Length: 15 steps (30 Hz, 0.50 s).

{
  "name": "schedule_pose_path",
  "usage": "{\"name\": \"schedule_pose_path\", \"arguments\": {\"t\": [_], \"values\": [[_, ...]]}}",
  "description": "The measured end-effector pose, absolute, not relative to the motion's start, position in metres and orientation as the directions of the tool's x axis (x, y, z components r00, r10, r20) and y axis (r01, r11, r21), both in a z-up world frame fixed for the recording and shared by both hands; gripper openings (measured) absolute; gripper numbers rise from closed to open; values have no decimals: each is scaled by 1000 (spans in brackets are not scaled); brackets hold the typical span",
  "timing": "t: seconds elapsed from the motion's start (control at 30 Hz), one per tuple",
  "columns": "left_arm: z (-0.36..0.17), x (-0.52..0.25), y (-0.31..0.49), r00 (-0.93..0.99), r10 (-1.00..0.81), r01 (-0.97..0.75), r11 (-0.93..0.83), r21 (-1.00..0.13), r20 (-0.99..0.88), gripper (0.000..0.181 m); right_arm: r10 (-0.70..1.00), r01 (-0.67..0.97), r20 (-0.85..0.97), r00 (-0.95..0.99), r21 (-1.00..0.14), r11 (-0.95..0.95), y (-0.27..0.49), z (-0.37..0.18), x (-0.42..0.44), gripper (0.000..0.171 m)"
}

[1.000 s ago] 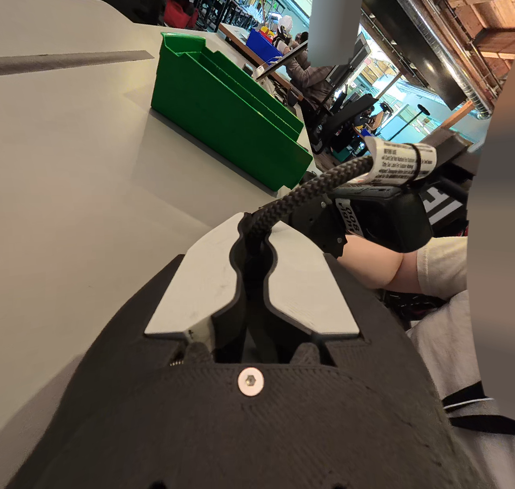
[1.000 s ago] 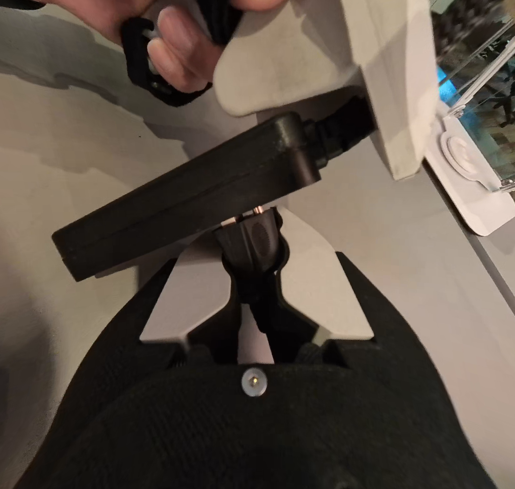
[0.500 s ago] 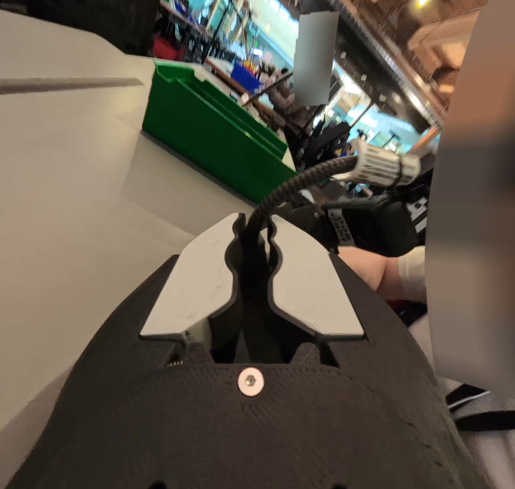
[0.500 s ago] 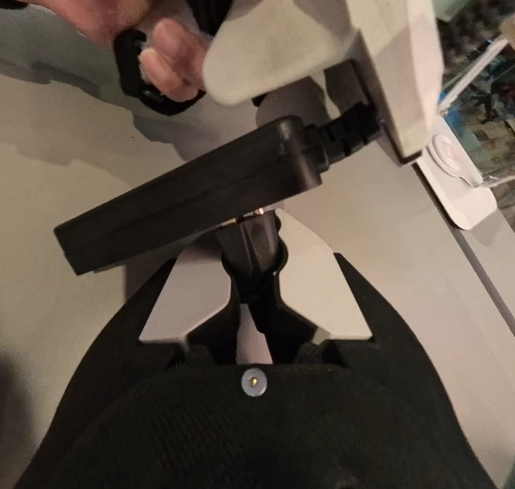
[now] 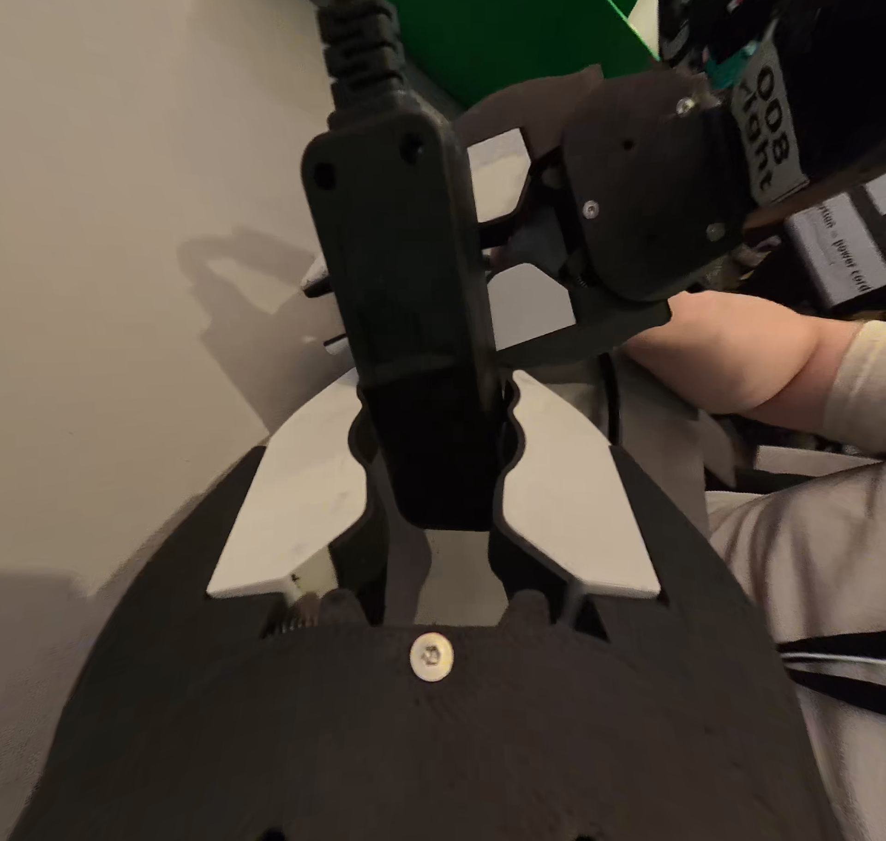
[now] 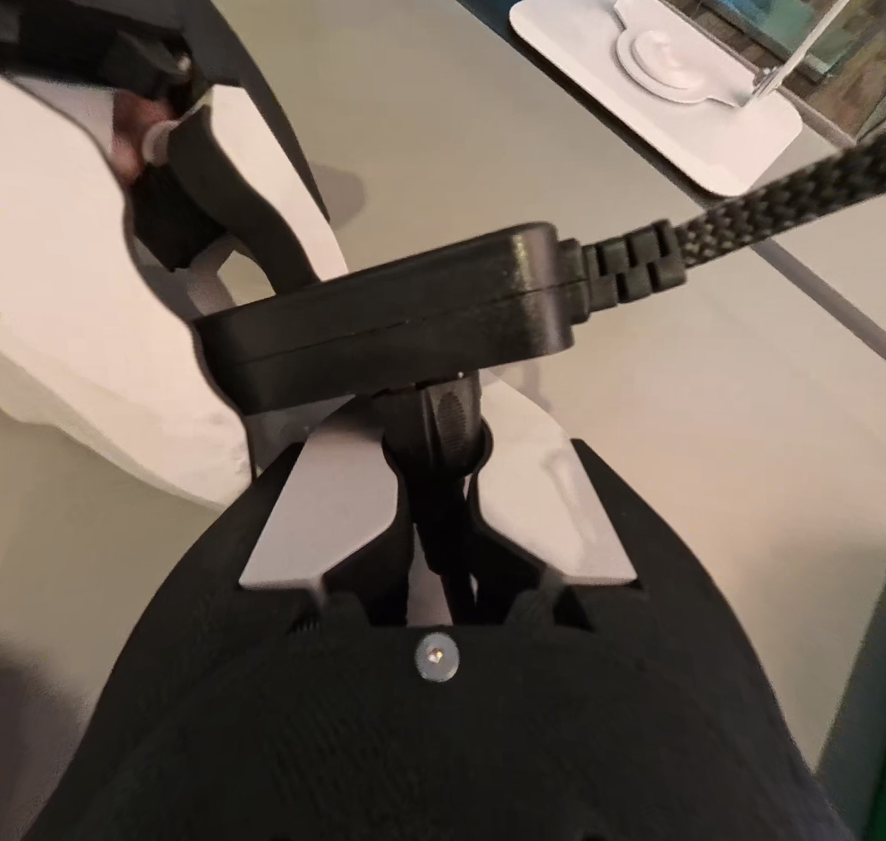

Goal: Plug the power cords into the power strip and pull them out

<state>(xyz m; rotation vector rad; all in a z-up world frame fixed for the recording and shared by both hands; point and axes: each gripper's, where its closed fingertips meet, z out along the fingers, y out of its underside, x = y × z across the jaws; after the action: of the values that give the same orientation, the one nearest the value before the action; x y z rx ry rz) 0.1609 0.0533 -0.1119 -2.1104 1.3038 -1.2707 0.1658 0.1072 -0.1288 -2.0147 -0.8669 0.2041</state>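
The black power strip sits lifted off the grey table, its near end wedged between the fingers of your left gripper, which are clamped on its body; its braided cord leaves the far end through a ribbed strain relief and runs out of frame. From the right wrist view the strip lies crosswise and slightly tilted, and your right gripper comes up at it from below, its fingers closed around a black plug pressed against the strip's underside — a sliver of metal shows at the joint, so the prongs look not fully seated, though blur makes this hard to judge. The plug's own cord drops back between the fingers. In the left wrist view your right gripper reaches in from the right side, with your hand and a light sleeve behind it. The strip's socket face is hidden in both views. A green bin stands beyond, cut off at the top, and a white stand base rests near the table's edge.
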Motion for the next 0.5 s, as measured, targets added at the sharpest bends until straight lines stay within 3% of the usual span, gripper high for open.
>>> {"name": "schedule_pose_path", "arguments": {"t": [0.17, 0.5], "values": [[-117, 152, 49, 127, -838, -559, -503, -660, 531, 48, 716, 619, 333, 613, -766, -174, 106, -126, 159, 22], [-112, 152, 41, 55, -809, -551, -514, -658, 586, 44, 750, 657, 393, 532, -750, -73, 100, -123, 159, 22]]}}
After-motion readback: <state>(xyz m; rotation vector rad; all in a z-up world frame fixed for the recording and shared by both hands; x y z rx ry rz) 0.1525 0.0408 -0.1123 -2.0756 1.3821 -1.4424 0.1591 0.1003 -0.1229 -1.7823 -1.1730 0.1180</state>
